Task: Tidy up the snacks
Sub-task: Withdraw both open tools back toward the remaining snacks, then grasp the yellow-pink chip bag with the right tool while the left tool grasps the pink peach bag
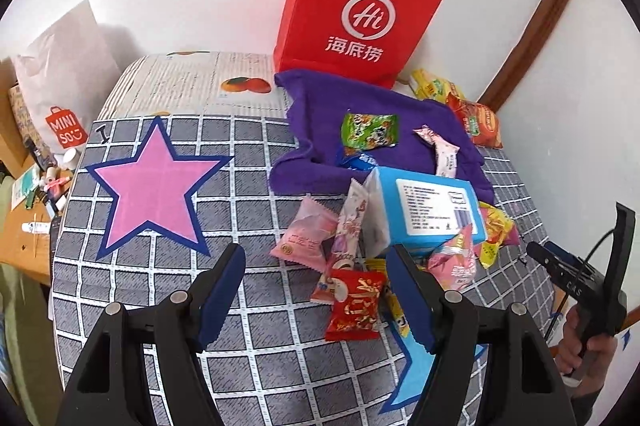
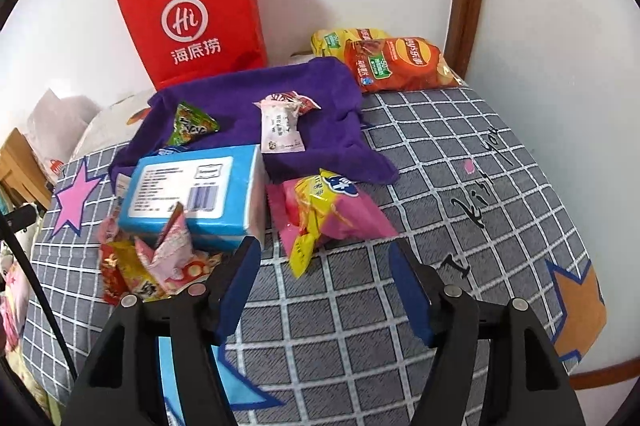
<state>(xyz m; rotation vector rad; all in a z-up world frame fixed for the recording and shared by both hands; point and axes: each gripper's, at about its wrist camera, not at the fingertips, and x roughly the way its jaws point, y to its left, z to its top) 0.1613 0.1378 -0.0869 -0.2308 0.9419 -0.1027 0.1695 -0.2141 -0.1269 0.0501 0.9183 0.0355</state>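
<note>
**Both grippers over the snack heap**

Best approach, I judge: lower the right gripper (image 2: pixel 320 282) squarely and close on one packet only. Its jaws stand apart and empty; the pink-and-yellow packet (image 2: pixel 328 214) lies on the bed just beyond them at 12 o'clock. The left gripper (image 1: pixel 316 286) gapes empty, the red packet (image 1: pixel 354 306) between its jaws.

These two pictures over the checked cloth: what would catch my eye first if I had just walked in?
Probably the bright red paper bag standing against the white wall at the back. In front of it a purple cloth lies crumpled with a few small snack packets on it, and a blue box sits at its near edge amid scattered wrappers. The big pink star printed on the checked bedcover stands out too, left of the snacks.
</note>
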